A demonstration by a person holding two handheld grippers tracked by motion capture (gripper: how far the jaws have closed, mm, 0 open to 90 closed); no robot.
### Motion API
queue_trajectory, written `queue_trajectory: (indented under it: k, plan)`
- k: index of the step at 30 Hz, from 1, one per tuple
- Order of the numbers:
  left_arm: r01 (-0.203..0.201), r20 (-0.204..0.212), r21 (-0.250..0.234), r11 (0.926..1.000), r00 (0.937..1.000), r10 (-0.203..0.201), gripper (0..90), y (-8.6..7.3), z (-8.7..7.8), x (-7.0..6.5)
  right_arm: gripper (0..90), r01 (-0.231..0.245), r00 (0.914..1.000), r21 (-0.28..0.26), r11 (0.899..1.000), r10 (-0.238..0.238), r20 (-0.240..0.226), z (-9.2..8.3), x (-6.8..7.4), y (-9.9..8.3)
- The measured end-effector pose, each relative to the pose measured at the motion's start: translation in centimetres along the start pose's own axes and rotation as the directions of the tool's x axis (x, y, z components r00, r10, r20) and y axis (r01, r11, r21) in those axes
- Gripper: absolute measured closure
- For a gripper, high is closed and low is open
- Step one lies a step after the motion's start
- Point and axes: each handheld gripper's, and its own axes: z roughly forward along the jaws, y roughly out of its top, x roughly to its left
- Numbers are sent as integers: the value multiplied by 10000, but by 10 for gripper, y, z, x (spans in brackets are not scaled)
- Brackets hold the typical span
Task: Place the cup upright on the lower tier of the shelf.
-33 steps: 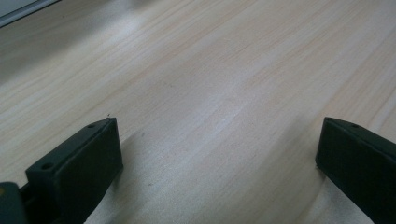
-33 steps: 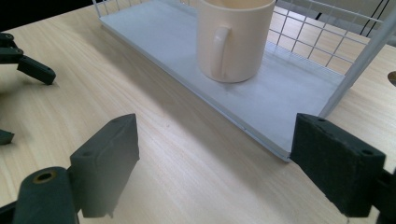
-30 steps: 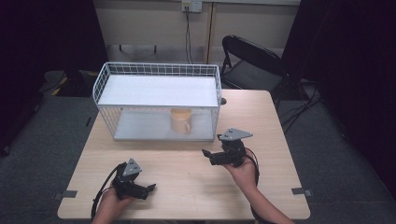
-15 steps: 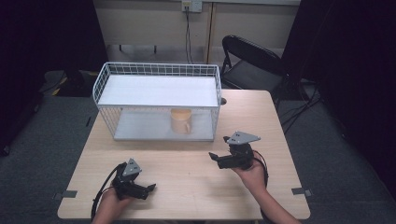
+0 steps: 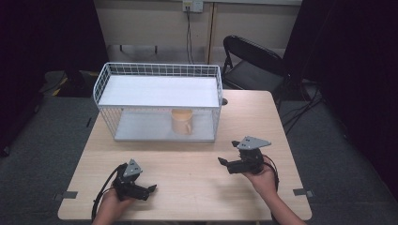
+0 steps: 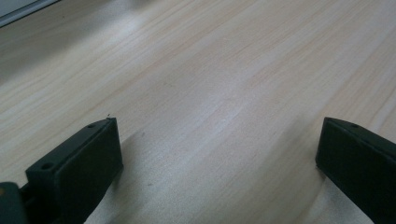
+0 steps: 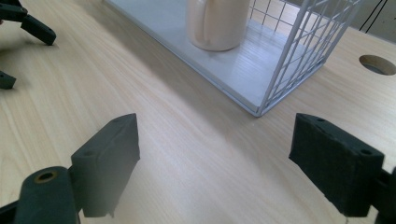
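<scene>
Mug [image 7: 217,23] sits inside rack, beyond open right claw [image 7: 224,163].

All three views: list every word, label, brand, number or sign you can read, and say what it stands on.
There are none to read. The mug, the wire rack, the table, the left gripper and the right gripper carry no legible print. The wall socket is too small to show any marking.
</scene>
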Motion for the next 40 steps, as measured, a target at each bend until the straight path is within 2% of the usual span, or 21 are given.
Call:
queue_trajectory:
  k: [16, 25, 32, 35, 40]
  plan:
    - [0, -2, 1, 10000, 10000, 0, 0, 0, 0, 0, 151, -239, 9993, 177, 9996, 244, -290, -8, -4, -24]
    - [-1, -3, 2, 10000, 10000, 1, 0, 0, 0, 0, 155, -321, 9990, 359, 9988, 331, -289, -11, -6, -40]
    - [2, -2, 1, 10000, 10000, -2, 0, 0, 0, 0, 160, -182, 9994, 488, 9986, 197, -296, -12, -8, -53]
    - [-2, -3, 3, 10000, 10000, 2, 0, 0, 0, 0, 157, 137, 9998, 696, 9975, -126, -162, -12, -9, -57]
    - [-3, -2, 2, 10000, 10000, 3, 0, 0, 0, 0, 159, -182, 9996, 884, 9959, 200, -193, -12, -14, -62]
